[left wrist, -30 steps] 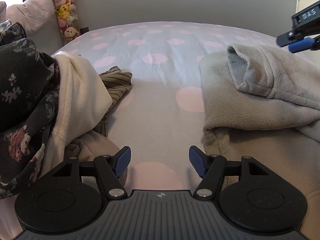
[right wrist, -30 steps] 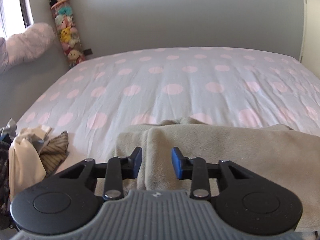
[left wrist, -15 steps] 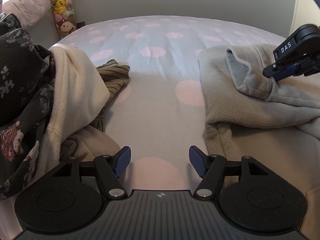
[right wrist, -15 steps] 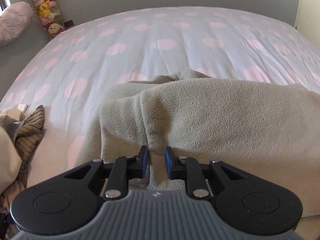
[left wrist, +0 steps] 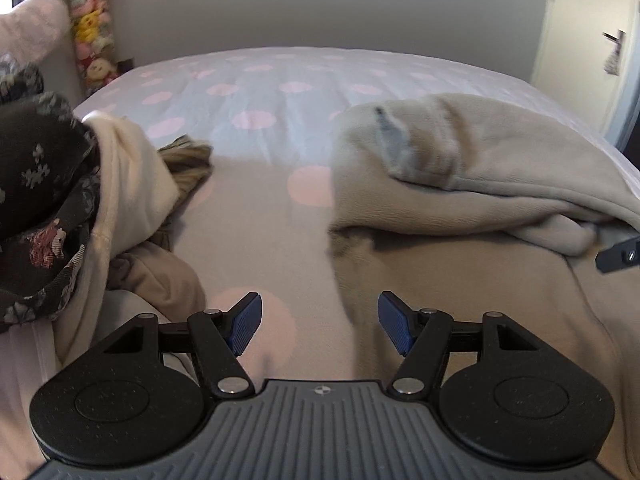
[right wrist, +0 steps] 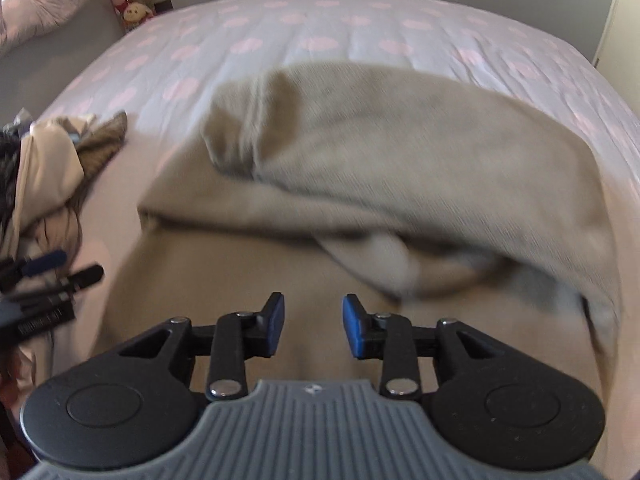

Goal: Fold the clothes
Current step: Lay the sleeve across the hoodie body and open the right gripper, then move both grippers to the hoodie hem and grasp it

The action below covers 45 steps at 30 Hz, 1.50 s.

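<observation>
A beige fleece garment (left wrist: 460, 160) lies on the bed, its far part folded back over its near part; in the right wrist view (right wrist: 400, 152) the fold looks blurred. My left gripper (left wrist: 320, 326) is open and empty, low over the sheet just left of the garment's edge. My right gripper (right wrist: 313, 326) is open and empty above the garment's near layer. Its tip shows at the right edge of the left wrist view (left wrist: 618, 254).
A pile of clothes sits at the left: dark floral fabric (left wrist: 36, 208), a cream garment (left wrist: 128, 184) and a striped piece (left wrist: 188, 160). The bed has a polka-dot sheet (left wrist: 280, 92). Stuffed toys (left wrist: 94, 44) hang by the wall.
My right gripper opened, let go of the fleece fold and drew back toward me. The fold now lies over the near layer. My left gripper shifted slightly.
</observation>
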Each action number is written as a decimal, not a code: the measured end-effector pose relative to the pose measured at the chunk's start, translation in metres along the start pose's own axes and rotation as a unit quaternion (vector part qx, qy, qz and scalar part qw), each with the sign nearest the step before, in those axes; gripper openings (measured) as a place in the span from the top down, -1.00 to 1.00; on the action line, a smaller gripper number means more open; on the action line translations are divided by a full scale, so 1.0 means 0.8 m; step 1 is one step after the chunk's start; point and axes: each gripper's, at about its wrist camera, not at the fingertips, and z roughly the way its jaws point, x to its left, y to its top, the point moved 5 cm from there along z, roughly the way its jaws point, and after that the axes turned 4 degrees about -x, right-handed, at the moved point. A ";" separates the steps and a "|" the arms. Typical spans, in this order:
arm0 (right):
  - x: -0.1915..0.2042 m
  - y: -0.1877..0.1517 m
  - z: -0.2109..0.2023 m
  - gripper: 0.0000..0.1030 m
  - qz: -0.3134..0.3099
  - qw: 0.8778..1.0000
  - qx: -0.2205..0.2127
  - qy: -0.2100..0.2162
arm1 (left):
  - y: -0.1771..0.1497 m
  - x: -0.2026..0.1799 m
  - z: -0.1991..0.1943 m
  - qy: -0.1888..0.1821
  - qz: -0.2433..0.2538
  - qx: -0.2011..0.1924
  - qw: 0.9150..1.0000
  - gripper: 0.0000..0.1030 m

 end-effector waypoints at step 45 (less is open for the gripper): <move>-0.110 -0.300 -0.229 -0.30 0.090 0.973 -0.191 -0.094 | -0.117 -0.034 -0.164 -0.042 -0.026 0.164 0.985 -0.22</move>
